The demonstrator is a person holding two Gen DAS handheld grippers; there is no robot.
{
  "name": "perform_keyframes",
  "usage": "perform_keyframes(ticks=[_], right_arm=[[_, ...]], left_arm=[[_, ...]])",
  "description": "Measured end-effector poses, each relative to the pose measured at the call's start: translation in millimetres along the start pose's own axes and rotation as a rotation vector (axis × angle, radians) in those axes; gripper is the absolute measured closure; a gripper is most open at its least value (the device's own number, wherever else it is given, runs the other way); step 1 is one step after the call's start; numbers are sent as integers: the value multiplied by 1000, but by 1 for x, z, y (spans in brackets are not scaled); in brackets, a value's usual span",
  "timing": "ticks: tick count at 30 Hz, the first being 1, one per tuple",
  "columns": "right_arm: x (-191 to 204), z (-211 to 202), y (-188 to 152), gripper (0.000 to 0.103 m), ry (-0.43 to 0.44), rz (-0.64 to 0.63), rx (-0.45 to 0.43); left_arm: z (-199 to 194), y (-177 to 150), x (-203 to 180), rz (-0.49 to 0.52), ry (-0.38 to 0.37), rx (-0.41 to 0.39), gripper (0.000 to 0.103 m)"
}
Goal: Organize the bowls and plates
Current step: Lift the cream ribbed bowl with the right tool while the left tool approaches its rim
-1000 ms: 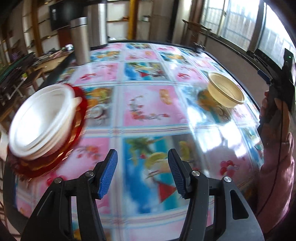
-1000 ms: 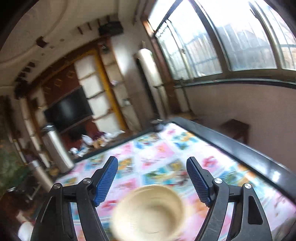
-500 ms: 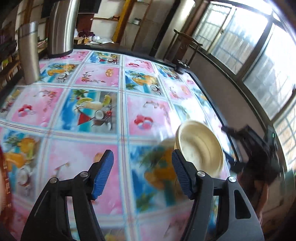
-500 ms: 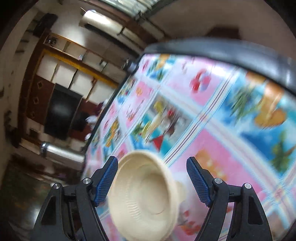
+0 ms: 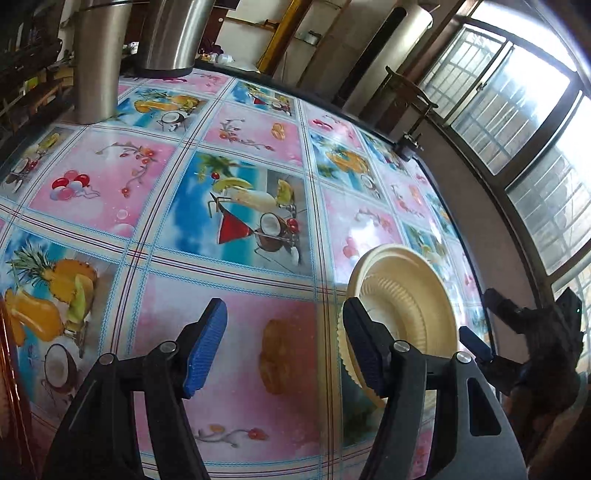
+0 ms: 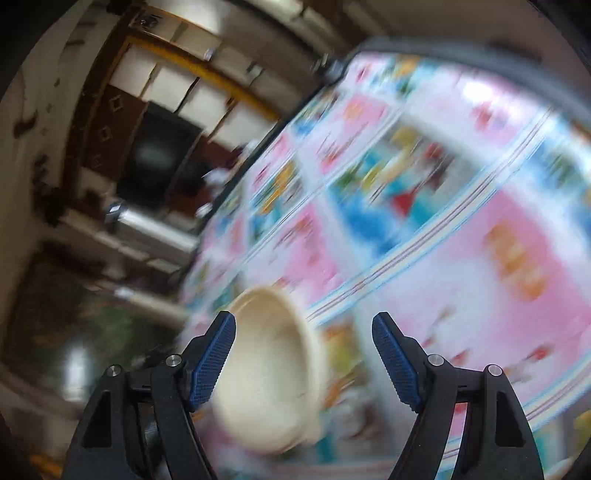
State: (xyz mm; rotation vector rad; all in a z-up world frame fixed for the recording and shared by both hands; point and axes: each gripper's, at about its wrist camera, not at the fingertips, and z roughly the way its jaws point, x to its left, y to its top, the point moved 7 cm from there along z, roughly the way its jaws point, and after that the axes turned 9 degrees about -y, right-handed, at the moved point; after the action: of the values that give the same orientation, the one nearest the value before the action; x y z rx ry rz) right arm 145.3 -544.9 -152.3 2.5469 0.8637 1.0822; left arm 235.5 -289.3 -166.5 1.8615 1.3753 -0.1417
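A cream ribbed bowl (image 5: 406, 314) stands tilted on the picture-print tablecloth (image 5: 221, 258), its opening turned toward me. My left gripper (image 5: 282, 349) is open with nothing in it, and the bowl lies just beyond its right finger. In the right wrist view, which is blurred, the same bowl (image 6: 273, 369) lies between the fingers of my open right gripper (image 6: 303, 362), close to the left finger. I cannot tell if it touches. One blue fingertip (image 5: 476, 345) of the right gripper shows at the bowl's far rim.
Two tall steel cylinders (image 5: 99, 59) (image 5: 177, 33) stand at the table's far left. A sliver of a red plate (image 5: 7, 387) shows at the lower left edge. The table's dark rim (image 5: 454, 206) runs along the window side, and a hand (image 5: 554, 424) holds the right gripper.
The left view has swung right and closer to the cream bowl; the white stack on the red plate has left the frame. The right gripper has rolled over and come around the bowl.
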Motion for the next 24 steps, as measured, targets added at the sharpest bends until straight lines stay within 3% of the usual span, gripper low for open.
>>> perform_keyframes(ticks=[5,10,16,24], right_arm=[[5,9,-5,26,36,10,22],[8,14,-11,31,-12,-40,3],[9,17,-12,33,-19,-46,4],[12,22,-15,36,-30,-66,6]], left_arm=[[7,-2,-2,27,3,11,39],[9,-1,-8,48,-12,9,39],[-9,9,-15,53,-48,-97,38],[6,-6,-53,252,-14,-77,37]])
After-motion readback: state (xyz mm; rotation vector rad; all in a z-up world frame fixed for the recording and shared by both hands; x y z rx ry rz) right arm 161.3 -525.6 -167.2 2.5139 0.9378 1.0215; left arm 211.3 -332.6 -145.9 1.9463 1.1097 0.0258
